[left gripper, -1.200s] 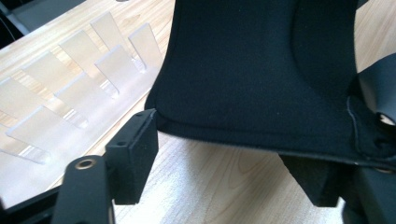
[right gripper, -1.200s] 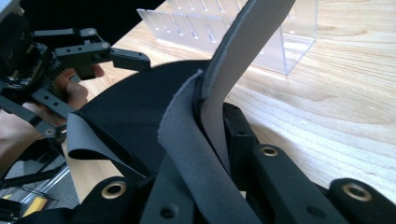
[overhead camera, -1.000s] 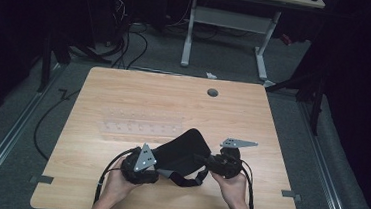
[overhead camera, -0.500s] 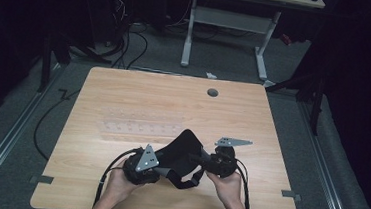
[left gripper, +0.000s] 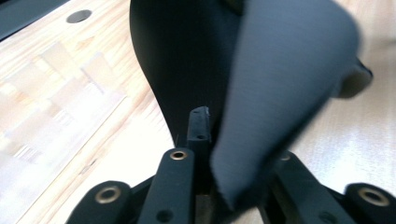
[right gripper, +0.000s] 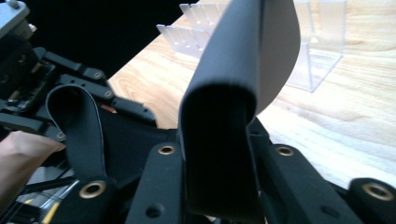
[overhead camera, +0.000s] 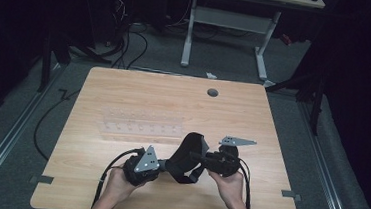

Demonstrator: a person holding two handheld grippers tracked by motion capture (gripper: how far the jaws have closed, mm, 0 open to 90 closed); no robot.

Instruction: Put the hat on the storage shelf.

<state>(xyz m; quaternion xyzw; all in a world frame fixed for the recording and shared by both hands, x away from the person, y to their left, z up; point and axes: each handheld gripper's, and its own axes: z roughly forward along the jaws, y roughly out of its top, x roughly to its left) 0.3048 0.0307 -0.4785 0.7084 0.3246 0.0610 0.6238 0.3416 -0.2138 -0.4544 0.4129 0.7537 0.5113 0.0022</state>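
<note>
Near the front edge of the light wooden table [overhead camera: 124, 94], a black, flexible rubber-like sheet [overhead camera: 189, 152], curled and lifted off the surface, spans between both tools. The left gripper [overhead camera: 161, 165] pinches one end, the right gripper [overhead camera: 194, 156] is clamped on the folded opposite end. A clear plastic slotted rack [overhead camera: 139, 123] sits just behind, apparently apart from the sheet.
</note>
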